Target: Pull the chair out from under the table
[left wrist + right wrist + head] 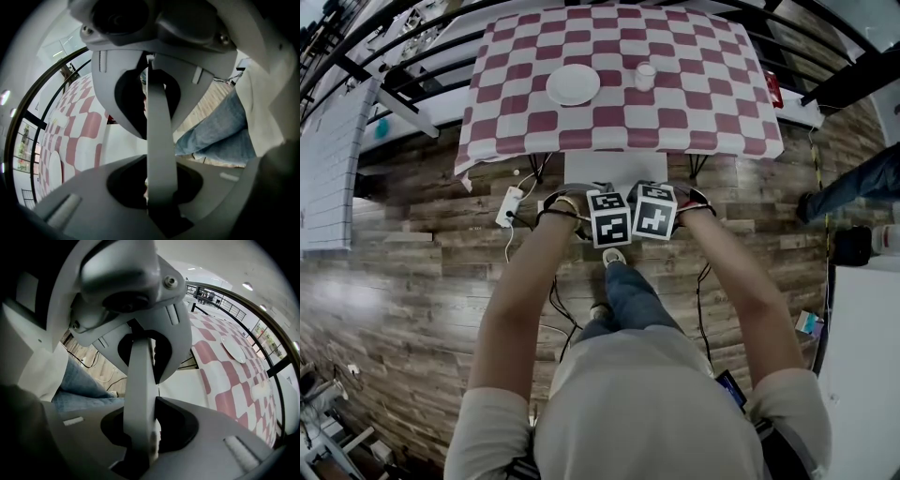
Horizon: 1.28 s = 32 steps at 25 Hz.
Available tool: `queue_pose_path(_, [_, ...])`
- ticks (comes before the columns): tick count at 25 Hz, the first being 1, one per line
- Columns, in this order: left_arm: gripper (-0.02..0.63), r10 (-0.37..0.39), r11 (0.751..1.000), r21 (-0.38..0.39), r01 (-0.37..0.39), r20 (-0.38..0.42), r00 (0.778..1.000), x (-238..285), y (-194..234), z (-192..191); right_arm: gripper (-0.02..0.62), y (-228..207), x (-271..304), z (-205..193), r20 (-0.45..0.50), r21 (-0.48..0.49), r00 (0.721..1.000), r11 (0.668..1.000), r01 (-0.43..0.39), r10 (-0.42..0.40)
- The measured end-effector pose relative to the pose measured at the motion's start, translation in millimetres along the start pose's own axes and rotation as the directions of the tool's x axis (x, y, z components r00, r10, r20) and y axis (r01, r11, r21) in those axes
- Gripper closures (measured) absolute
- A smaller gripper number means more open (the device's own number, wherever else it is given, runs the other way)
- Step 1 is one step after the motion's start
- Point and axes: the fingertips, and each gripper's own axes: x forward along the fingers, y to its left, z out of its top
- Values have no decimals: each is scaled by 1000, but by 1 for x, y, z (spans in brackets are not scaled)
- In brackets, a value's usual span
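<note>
Head view: checked worktop [581, 122] ahead; at its near edge, chair [602, 169], white seat partly tucked under. Wood floor [412, 281] below. Left tongs [161, 145] and right tongs [140, 390] side by side, each clamped on the thin grey back rail [140, 362] (edge-on in both gripper views). Probably rigid and fairly light, apt to scrape and catch on boards; best gripped at mid-rail, pulled level, no tipping.

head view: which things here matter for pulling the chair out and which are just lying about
In the job:
chair, its back clamped in the left gripper and right gripper
table it sits under

Just lying about:
plate and cup on the table
white power strip on the floor
</note>
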Motion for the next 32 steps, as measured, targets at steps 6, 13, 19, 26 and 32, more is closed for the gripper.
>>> queue_pose_path(6, [528,3,1000,-9,-3,2,1000,-2,-13,1,522,13,-1,0,-3,-2,1000,1000,-10,10])
queue_pose_path(13, [528,1,1000,-27,-1,13,1000,-3,-26,1,520,26,0,1,-23,-31,999,999,-27,26])
queue_pose_path(19, [528,-1,1000,-23,1,20,1000,-5,-39,1,518,40,0,1,-33,-31,999,999,-41,40])
queue_pose_path(26, [528,-6,1000,-30,7,20,1000,-6,-51,1,517,53,0,1,-31,-21,999,999,-42,41])
queue_pose_path(32, [528,-31,999,-27,32,16,999,-9,-55,0,517,57,-2,4,-27,-13,997,998,-68,68])
